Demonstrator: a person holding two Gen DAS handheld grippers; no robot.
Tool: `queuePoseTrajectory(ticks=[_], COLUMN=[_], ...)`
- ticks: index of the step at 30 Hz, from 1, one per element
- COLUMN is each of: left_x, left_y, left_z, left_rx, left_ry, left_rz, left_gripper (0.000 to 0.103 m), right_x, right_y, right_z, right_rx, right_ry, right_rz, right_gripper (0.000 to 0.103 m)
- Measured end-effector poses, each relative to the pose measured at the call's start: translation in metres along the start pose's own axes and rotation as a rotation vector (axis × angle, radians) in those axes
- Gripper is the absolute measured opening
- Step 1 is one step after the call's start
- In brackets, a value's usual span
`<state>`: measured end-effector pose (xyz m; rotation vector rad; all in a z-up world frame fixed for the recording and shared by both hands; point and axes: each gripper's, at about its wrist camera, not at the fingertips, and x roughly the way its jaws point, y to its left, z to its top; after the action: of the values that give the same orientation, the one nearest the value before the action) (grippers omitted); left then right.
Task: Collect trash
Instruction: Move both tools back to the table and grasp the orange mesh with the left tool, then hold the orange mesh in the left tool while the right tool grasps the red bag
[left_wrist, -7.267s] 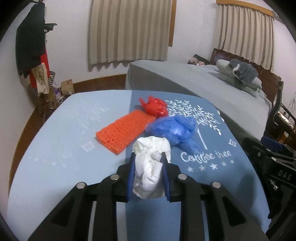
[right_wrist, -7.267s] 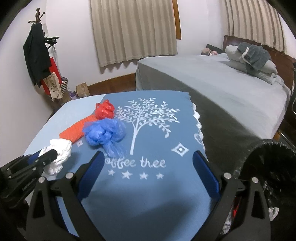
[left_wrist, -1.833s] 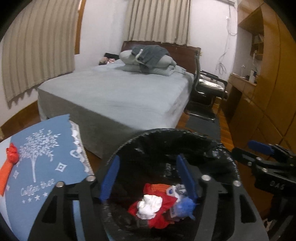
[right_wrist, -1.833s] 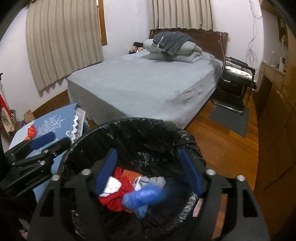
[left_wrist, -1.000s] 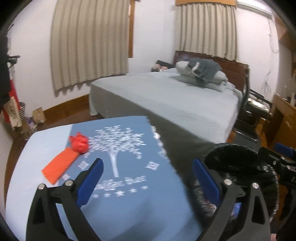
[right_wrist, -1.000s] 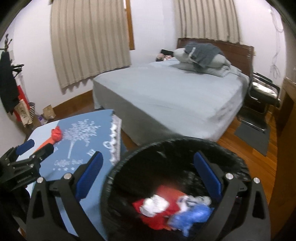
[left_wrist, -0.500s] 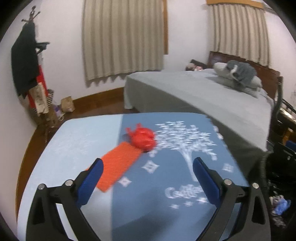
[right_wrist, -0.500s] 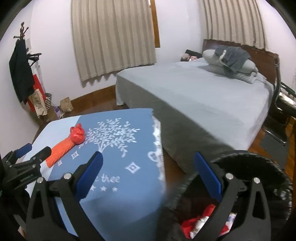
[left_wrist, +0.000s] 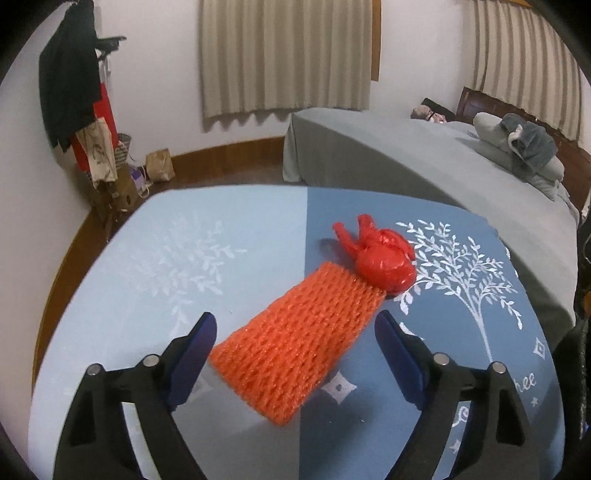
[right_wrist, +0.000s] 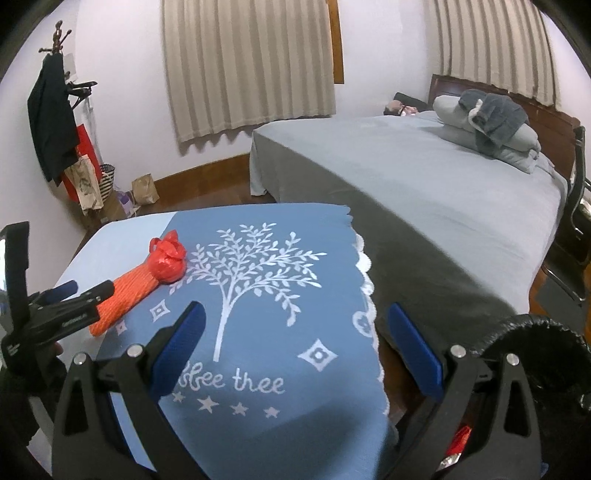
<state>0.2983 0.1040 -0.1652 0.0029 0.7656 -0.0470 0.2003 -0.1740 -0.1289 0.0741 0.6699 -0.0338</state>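
— Trash left on the table?
— Orange foam net (left_wrist: 299, 350) lying flat near the middle of the blue tablecloth (left_wrist: 155, 258); knotted red bag (left_wrist: 384, 264) touching its far end, beside the printed white tree

— Grippers?
— Left gripper (left_wrist: 295, 354) spread wide, holding nothing, blue pads either side of the net's near end, above it; contact not clear; right gripper (right_wrist: 295, 347) likewise wide and empty over the lettered part of the cloth, well apart from both pieces

— Around the table?
— Black-lined trash bin (right_wrist: 535, 354) at lower right, cut off by the frame, a scrap of red showing inside; grey bed (right_wrist: 424, 184) beyond, pillows and a folded blanket at its head; beige curtains (right_wrist: 251, 66) on the far wall; coat rack (right_wrist: 55, 110) with dark clothing in the left corner, bags on the floor beneath; rest of the bin's contents hidden behind the gripper frame
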Motion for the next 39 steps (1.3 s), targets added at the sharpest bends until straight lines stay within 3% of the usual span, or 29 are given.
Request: queuePoseTrajectory(ticks=[13,16,18,21,32,39], left_x=[0.025,0.024,0.022,0.022,0.000,0.005], left_y=[0.000,0.001,0.002,0.002,0.029,0.066], left_z=[-0.012,-0.013,-0.013,-0.013,-0.002,0.003], left_rx=[0.015,0.011,0.005,0.009,-0.030,-0.059], left_ry=[0.089,0.085,0.077,0.075,-0.003,0.004], left_rz=[-0.004,-0.007,-0.003,0.013,0.016,0.058], left_gripper=[0.072,0.061,0.042,0.025,0.020,0.020], right_x=[0.012,0.016,0.019,0.024,0.062,0.099], right_y=[0.010,0.014,0.019,0.026,0.061,0.104], right_z=[-0.006,-0.006,-0.007,-0.006,0.021,0.035], right_rx=[-0.020,-0.029,-0.035,-0.044,-0.039,-0.078], right_ry=[0.028,0.033,0.035,0.038,0.031,0.054], right_rz=[0.007,0.011,0.015,0.021,0.088,0.122], right_gripper=[0.096,0.096,0.096,0.096,0.096,0.096])
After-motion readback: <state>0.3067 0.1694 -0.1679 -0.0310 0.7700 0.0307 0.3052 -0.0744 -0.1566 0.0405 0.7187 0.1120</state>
